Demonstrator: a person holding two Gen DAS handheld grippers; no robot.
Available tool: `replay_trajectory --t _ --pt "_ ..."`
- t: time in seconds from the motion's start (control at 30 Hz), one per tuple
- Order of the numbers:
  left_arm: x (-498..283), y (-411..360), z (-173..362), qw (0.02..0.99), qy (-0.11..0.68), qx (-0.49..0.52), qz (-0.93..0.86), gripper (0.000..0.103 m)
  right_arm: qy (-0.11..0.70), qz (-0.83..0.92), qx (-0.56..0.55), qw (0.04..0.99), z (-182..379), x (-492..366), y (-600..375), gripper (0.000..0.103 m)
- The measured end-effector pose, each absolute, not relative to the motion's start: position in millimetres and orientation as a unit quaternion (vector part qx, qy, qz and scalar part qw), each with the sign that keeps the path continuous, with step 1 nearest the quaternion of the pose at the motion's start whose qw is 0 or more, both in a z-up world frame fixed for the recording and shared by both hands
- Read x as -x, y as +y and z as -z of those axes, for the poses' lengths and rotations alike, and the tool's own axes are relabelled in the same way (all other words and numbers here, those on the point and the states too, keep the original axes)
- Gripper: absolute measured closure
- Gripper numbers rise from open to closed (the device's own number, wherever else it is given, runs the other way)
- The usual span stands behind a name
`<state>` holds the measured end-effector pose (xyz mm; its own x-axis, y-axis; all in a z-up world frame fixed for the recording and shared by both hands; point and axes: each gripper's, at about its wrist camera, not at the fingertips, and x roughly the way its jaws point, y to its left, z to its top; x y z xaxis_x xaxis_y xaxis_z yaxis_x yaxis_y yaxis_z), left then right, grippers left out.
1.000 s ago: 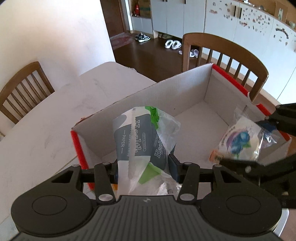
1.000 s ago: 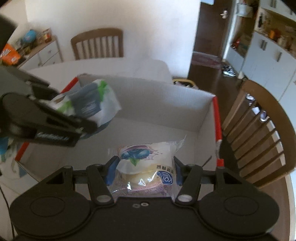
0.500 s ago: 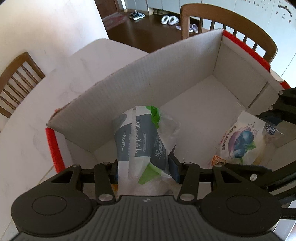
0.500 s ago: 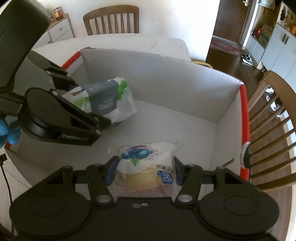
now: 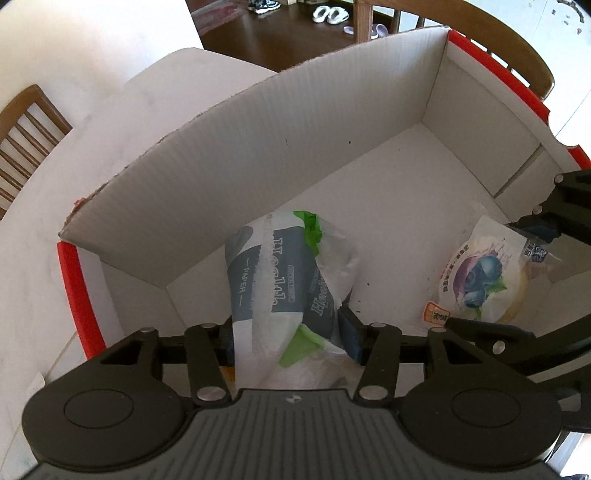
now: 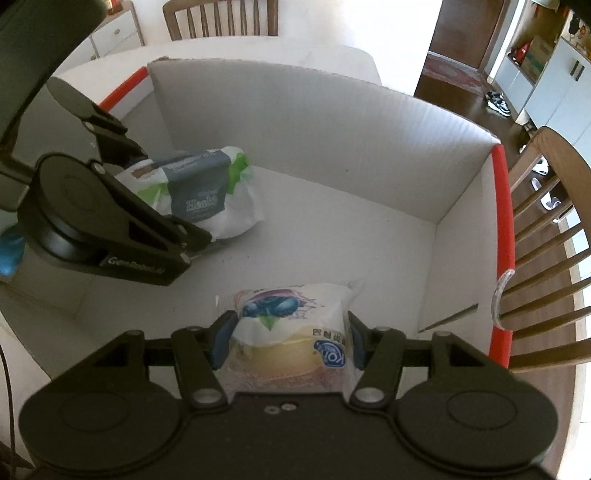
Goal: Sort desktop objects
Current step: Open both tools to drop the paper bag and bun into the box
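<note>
A white cardboard box (image 5: 303, 122) with red edges sits on the white table; it also shows in the right wrist view (image 6: 332, 122). My left gripper (image 5: 286, 332) is shut on a grey, white and green tissue pack (image 5: 284, 280), low inside the box's left part; the pack also shows in the right wrist view (image 6: 207, 188). My right gripper (image 6: 288, 341) is shut on a blueberry snack packet (image 6: 291, 325), low inside the box's right part; the packet also shows in the left wrist view (image 5: 480, 273).
Wooden chairs stand around the table (image 5: 33, 122), (image 6: 546, 229), (image 6: 221, 16). The box floor (image 6: 351, 236) between the two packs is bare. A white drawer unit (image 6: 114, 33) stands at the far left.
Both grippers have moved down and forward into the box with their packs. The box walls now rise around both packs.
</note>
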<state>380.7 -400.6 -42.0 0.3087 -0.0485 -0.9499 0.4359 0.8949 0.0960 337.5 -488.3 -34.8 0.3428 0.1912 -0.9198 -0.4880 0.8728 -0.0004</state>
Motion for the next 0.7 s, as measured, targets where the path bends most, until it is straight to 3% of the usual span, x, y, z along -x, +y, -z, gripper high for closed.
replay_trajectory --t 0.1,0.17,0.37,0.7 --pt "-376.4 -398.6 39.9 0.790 0.568 -0.169 0.157 0.048 0.528 -0.211 0.143 0.810 33.6 -332.8 -489.9 0.036" --pt "-378.5 -399.6 32.4 0.787 0.570 -0.167 0.164 0.040 0.530 -0.209 0.144 0.809 33.9 -333.3 -489.6 0.028" --pt "-369.3 -400.8 23.6 0.787 0.566 -0.169 0.177 0.026 0.523 -0.215 0.156 0.810 30.2 -330.8 -491.0 0.024" --pt "-355.5 -386.5 -12.2 0.809 0.545 -0.137 0.173 0.025 0.495 -0.214 0.157 0.828 8.1 -320.7 -498.1 0.021"
